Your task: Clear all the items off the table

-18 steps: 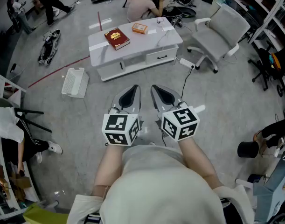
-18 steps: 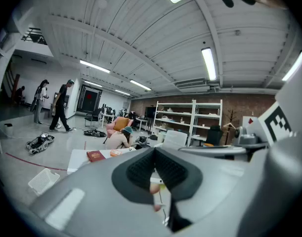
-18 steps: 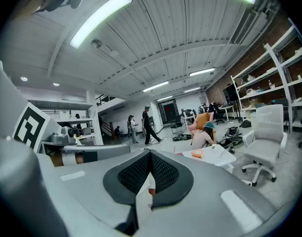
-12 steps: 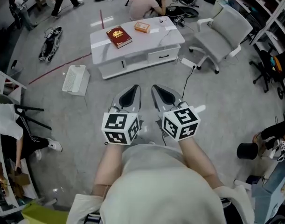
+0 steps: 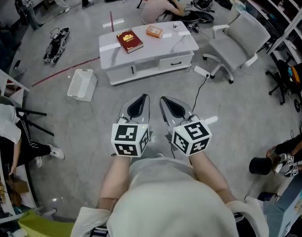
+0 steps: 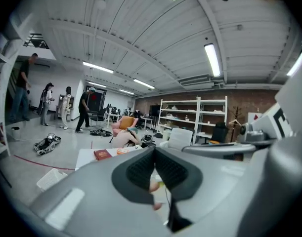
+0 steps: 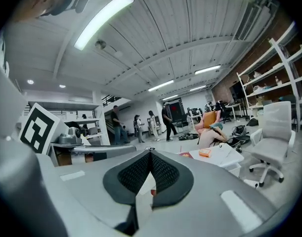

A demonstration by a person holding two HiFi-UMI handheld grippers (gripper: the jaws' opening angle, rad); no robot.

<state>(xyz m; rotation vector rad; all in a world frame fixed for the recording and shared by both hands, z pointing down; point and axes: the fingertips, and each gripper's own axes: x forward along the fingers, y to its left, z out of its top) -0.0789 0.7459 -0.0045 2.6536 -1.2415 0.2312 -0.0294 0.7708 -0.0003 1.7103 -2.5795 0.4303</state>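
Over at the left of the head view, a white basket (image 5: 82,84) lies on the grey floor, below and left of the table. Moving in, the left gripper (image 5: 142,98) hangs low in the centre, jaws pressed together. Its own view shows the dark pads meeting with nothing between them. Above it, in the upper middle of the frame, stands the white table (image 5: 160,47), well apart from both grippers. On its top, a red book (image 5: 129,40) lies towards the left end, and a small orange box (image 5: 154,31) sits just right of it, near the far edge. The right gripper (image 5: 164,100) is just beside the left one, likewise clamped shut and carrying nothing. Far right, a white office chair (image 5: 242,36) stands near the table's right end.
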